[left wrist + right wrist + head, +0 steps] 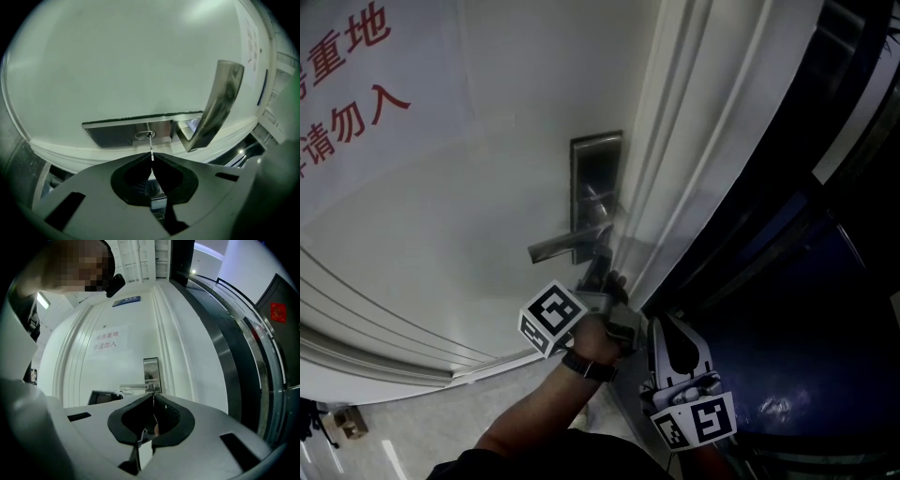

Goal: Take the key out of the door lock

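Observation:
A steel lock plate (pixel 596 178) with a lever handle (pixel 565 246) sits on the white door (pixel 487 187). In the left gripper view, a thin key (pixel 151 146) runs from the keyhole (pixel 145 135) in the plate (pixel 117 132) back into my left gripper (pixel 152 160). That gripper is shut on the key's near end, and the key's far tip is still at the keyhole. The lever (pixel 218 105) stands to the right of it. In the head view my left gripper (pixel 602 266) is right under the handle. My right gripper (pixel 664 330) (pixel 153 397) hangs back from the door, shut, holding nothing I can see.
The door's moulded edge and frame (pixel 684 150) run diagonally right beside the lock. Beyond it lies a dark blue surface (pixel 787 309). A sign with red characters (pixel 347 84) is on the door at upper left. Floor tiles (pixel 403 441) show at the bottom left.

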A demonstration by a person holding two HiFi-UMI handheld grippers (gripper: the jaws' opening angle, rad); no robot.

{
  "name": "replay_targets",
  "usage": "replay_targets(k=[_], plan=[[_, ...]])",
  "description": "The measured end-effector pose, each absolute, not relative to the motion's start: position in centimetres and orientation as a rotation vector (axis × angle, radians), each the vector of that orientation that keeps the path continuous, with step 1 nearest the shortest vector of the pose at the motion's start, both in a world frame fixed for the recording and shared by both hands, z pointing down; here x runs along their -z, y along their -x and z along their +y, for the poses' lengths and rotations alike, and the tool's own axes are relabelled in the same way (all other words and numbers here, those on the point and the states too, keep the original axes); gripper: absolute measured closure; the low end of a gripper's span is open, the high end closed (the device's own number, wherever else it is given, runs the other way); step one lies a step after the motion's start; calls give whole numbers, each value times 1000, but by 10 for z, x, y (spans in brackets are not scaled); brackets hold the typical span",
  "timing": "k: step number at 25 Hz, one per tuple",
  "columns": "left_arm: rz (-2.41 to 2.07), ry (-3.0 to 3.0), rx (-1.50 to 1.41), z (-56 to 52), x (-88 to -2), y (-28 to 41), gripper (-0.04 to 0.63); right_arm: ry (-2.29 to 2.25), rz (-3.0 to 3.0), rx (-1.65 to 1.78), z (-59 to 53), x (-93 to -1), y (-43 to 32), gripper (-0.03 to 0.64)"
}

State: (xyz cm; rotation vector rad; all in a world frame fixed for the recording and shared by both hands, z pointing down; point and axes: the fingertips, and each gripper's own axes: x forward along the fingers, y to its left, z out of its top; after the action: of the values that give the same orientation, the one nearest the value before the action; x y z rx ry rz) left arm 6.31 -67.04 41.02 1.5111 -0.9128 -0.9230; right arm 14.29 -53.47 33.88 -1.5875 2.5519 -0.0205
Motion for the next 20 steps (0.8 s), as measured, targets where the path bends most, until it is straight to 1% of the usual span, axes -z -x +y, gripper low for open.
replay_targets(k=[14, 20], plan=[[-857, -1566, 849, -608, -406, -87, 595, 1555, 2573, 30, -504, -335, -142, 601], [-853, -1592, 845, -575, -404, -84, 595, 1542, 2582, 36, -482, -335, -142, 601]])
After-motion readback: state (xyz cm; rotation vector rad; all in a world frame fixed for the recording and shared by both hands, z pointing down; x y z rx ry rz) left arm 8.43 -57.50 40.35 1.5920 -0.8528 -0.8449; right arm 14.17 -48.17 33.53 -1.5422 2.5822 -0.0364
